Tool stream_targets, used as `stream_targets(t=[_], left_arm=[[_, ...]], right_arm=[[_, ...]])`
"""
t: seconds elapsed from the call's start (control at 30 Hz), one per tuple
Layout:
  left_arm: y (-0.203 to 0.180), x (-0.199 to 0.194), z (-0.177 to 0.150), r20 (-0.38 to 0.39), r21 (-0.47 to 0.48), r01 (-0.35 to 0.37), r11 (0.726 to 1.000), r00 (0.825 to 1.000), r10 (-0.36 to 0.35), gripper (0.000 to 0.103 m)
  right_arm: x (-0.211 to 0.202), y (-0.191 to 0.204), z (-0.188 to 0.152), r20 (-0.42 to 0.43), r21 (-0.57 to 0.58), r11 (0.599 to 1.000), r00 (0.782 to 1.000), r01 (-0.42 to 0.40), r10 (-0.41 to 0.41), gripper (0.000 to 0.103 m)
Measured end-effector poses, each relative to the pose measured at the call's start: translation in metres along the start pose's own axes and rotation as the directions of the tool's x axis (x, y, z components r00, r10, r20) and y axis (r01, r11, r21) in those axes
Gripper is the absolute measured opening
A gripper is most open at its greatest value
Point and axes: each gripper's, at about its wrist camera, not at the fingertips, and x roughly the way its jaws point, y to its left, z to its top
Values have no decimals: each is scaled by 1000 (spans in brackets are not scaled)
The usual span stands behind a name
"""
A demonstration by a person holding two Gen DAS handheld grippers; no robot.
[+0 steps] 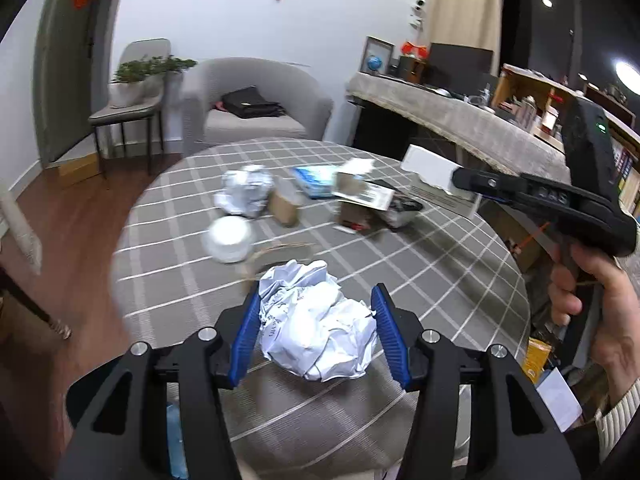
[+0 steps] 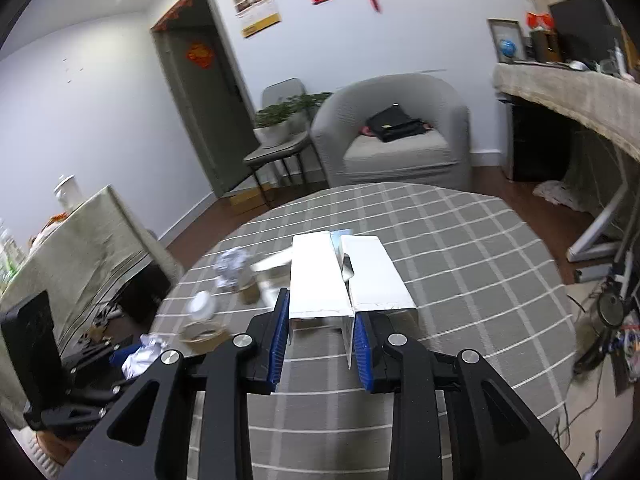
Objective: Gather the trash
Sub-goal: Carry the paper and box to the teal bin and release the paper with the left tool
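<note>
In the left wrist view my left gripper (image 1: 318, 294) is shut on a crumpled white paper ball (image 1: 316, 328), its blue pads pressing both sides, above the round table's grey checked cloth (image 1: 440, 268). In the right wrist view my right gripper (image 2: 320, 306) is shut on a torn-open white cardboard box (image 2: 316, 276), lifted over the table (image 2: 460, 260). The left wrist view shows that gripper (image 1: 460, 178) at right in a person's hand (image 1: 600, 308), with the white box (image 1: 430, 170) at its tip. The left gripper (image 2: 96, 360) and its paper ball (image 2: 144, 354) show low on the left.
On the table lie a second crumpled paper ball (image 1: 246, 190), a brown paper cup (image 1: 286, 204), a white lid (image 1: 230, 238), a blue packet (image 1: 316, 180), a torn carton (image 1: 360, 200) and a black tray (image 1: 404, 208). A grey armchair (image 1: 256, 104) stands behind, a long covered counter (image 1: 460, 120) to the right.
</note>
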Motion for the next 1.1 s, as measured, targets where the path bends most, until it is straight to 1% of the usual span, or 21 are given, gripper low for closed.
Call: stream_targets(t=[0.2,0.37,0.5,0.67,0.8,0.97,1.1], left_arm=[[36,-28,-4,12,-70,-71,995,997,72,57],[63,-45,-14,6,-87,-137,987,990,138,57],[93,-48,-26,-22,-107,-197,975,980,195,57],[133,-44,-38,-72,-139,-247,959,968,239,57],[157,-41,-52,-125,-173,-266,948,961,247,57],[184,-35,-73,-191,-213,-275,937,953,236,57],[199,-35,-89,-212,-247,-271,930,952,221,57]], right_arm=[[1,41,-8,3,-52,997,999,-52,52,29],[11,72,-11,-6,-69,993,995,-99,99,29],[23,97,-7,-4,-80,987,990,-142,142,29],[43,128,-4,-19,-93,977,982,-191,190,29],[62,162,-4,-52,-114,964,970,-241,236,29],[85,204,-12,-115,-160,947,958,-278,262,29],[105,234,-21,-169,-185,935,947,-302,273,29]])
